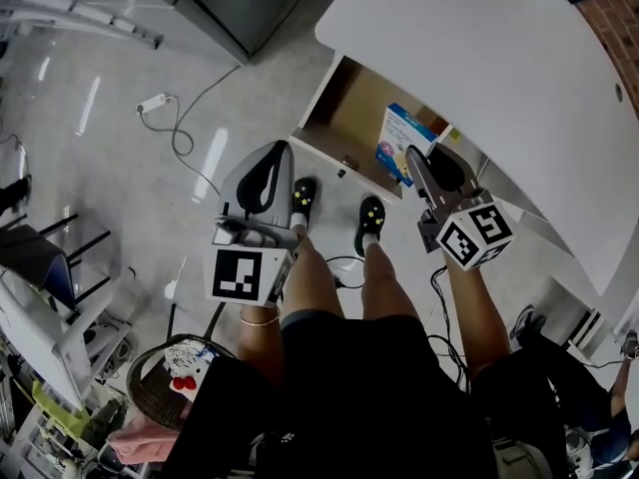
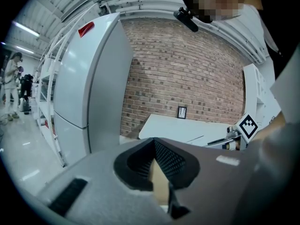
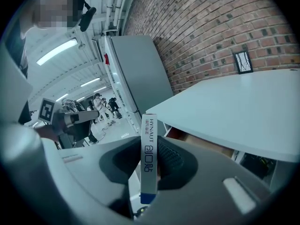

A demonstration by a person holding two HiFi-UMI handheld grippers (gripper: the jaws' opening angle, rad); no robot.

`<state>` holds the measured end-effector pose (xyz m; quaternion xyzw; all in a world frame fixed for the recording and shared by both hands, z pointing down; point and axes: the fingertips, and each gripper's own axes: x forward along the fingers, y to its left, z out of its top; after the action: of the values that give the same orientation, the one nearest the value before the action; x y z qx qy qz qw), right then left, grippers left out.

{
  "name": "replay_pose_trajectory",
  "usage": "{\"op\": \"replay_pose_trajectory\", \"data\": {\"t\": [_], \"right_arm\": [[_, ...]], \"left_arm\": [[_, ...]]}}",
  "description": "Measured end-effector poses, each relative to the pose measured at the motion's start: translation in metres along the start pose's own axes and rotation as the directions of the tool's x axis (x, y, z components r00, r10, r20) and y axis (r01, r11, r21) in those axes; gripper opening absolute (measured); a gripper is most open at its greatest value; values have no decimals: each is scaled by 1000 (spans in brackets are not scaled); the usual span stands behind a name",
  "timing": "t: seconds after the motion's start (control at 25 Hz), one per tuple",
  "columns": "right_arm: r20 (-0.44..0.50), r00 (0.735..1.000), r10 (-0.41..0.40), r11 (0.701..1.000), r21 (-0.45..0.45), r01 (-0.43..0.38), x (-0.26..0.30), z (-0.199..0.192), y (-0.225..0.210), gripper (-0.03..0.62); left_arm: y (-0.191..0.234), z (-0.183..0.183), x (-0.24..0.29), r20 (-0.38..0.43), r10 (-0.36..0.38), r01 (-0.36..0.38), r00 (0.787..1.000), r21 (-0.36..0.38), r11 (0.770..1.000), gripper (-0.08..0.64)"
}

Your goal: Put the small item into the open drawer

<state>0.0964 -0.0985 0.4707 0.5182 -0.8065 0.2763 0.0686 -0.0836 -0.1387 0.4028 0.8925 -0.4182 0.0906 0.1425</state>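
Note:
The small item is a slim white and blue box (image 1: 402,140). It stands on edge between the pads of my right gripper (image 1: 415,160), which is shut on it. In the right gripper view the box (image 3: 149,158) rises upright out of the jaws. The open drawer (image 1: 351,118) with its brown inside sticks out from under the white table (image 1: 479,58), and the box hangs over the drawer's right part. My left gripper (image 1: 283,154) hovers just left of the drawer's front, its tips together and nothing between them (image 2: 153,142).
The person's two feet in black shoes (image 1: 304,198) stand right at the drawer front. A power strip with cable (image 1: 152,103) lies on the floor to the left. A tall grey cabinet (image 2: 89,78) stands left of the table, a brick wall (image 2: 187,64) behind it. A chair (image 1: 40,257) stands at far left.

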Motion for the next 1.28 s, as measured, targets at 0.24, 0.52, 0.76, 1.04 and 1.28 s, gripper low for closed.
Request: {"op": "replay_pose_trajectory", "data": {"t": [0.24, 0.52, 0.76, 1.04, 1.28], "right_arm": [[-33, 999, 5, 1000, 4, -5, 14, -17, -12, 94], [-67, 998, 7, 1000, 9, -6, 30, -35, -21, 94], [-100, 995, 7, 1000, 7, -6, 38, -50, -28, 94], [-144, 990, 10, 1000, -3, -10, 49, -66, -36, 94], [-172, 985, 14, 1000, -2, -15, 62, -77, -43, 95]], "left_arm": [[6, -16, 9, -28, 7, -6, 1000, 20, 1000, -3], [8, -26, 16, -42, 3, -2, 999, 30, 1000, -3], [11, -37, 20, -58, 6, -5, 998, 21, 1000, -3], [18, -44, 26, -48, 23, -22, 999, 12, 1000, -3], [20, -50, 27, -55, 33, -33, 998, 4, 999, -3]]}}
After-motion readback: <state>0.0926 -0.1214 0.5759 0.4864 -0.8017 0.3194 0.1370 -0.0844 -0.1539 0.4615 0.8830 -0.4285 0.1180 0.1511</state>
